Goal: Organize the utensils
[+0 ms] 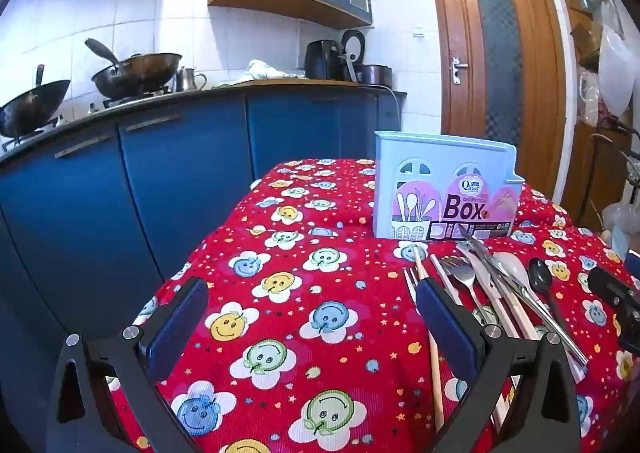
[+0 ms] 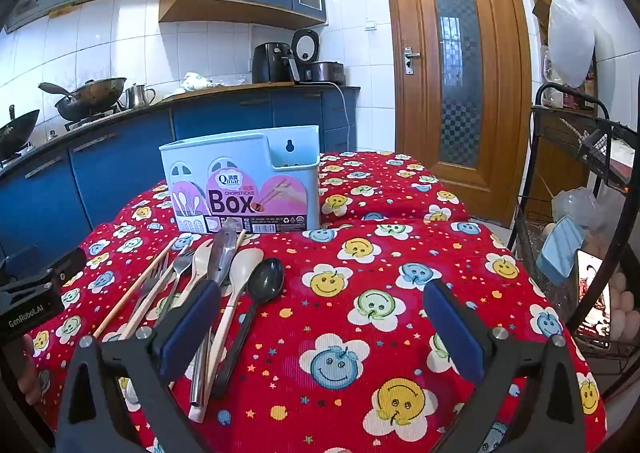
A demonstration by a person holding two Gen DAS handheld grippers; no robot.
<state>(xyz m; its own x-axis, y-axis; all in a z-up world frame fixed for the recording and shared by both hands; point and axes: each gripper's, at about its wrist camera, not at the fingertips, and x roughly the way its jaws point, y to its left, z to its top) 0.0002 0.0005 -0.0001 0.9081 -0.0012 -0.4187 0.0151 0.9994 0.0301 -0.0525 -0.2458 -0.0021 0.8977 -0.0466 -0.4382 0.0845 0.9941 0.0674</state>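
Observation:
A light blue chopsticks box (image 1: pixel 444 189) stands upright on the red smiley tablecloth; it also shows in the right wrist view (image 2: pixel 244 185). In front of it lies a pile of utensils (image 1: pixel 488 285): forks, a knife, wooden chopsticks, a pale spoon and a black spoon (image 2: pixel 266 281). My left gripper (image 1: pixel 312 301) is open and empty, left of the pile, its right finger over the chopsticks. My right gripper (image 2: pixel 320 309) is open and empty, right of the pile (image 2: pixel 208 277), its left finger over the handles.
The table's left edge drops toward blue kitchen cabinets (image 1: pixel 160 181) with woks on the counter. A black wire rack (image 2: pixel 580 181) with bags stands at the table's right. A wooden door (image 2: pixel 456 65) is behind. The left gripper's body (image 2: pixel 36 293) sits by the pile.

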